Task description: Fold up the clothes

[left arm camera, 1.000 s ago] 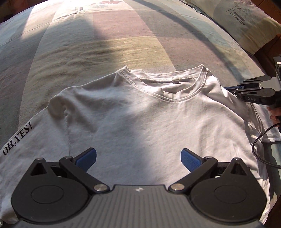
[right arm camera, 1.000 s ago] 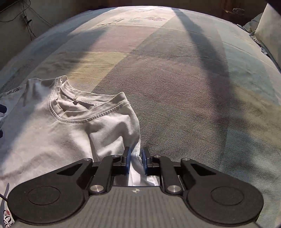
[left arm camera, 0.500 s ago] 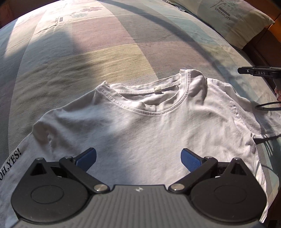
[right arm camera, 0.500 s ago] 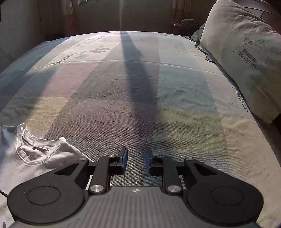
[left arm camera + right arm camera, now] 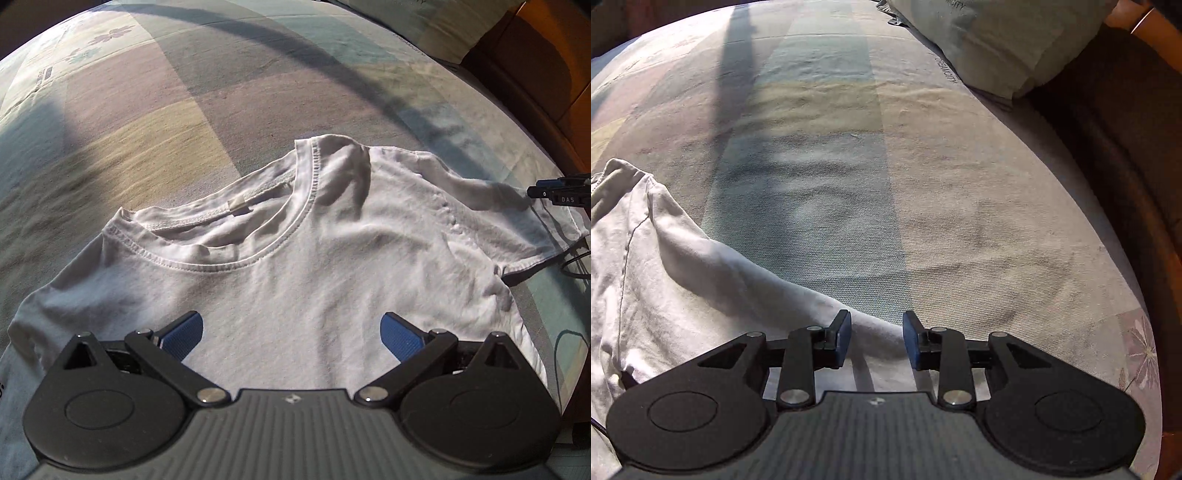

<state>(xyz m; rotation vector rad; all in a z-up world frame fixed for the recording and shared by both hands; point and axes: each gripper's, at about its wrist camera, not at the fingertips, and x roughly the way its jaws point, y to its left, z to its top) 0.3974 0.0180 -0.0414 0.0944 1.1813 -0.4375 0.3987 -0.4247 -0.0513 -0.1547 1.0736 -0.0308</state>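
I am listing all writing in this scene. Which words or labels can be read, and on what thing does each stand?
"DAS": on the right tool, seen from the left wrist.
"DREAMCITY": on the bed sheet, near the pillow.
Pillow print: cut off, unreadable.
Black letters on the T-shirt sleeve, at the frame's edge: unreadable.

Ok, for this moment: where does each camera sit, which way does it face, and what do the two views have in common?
Left wrist: rides on the left gripper, jaws wide open, looking steeply down over the white T-shirt towards its collar; the right gripper pokes in at the right edge by the sleeve.
Right wrist: rides on the right gripper, looking down across the bedspread towards the pillow; its jaws have just been opening, the T-shirt's sleeve edge lying loose beneath them.
Shared: the T-shirt, bedspread, pillow and right gripper.
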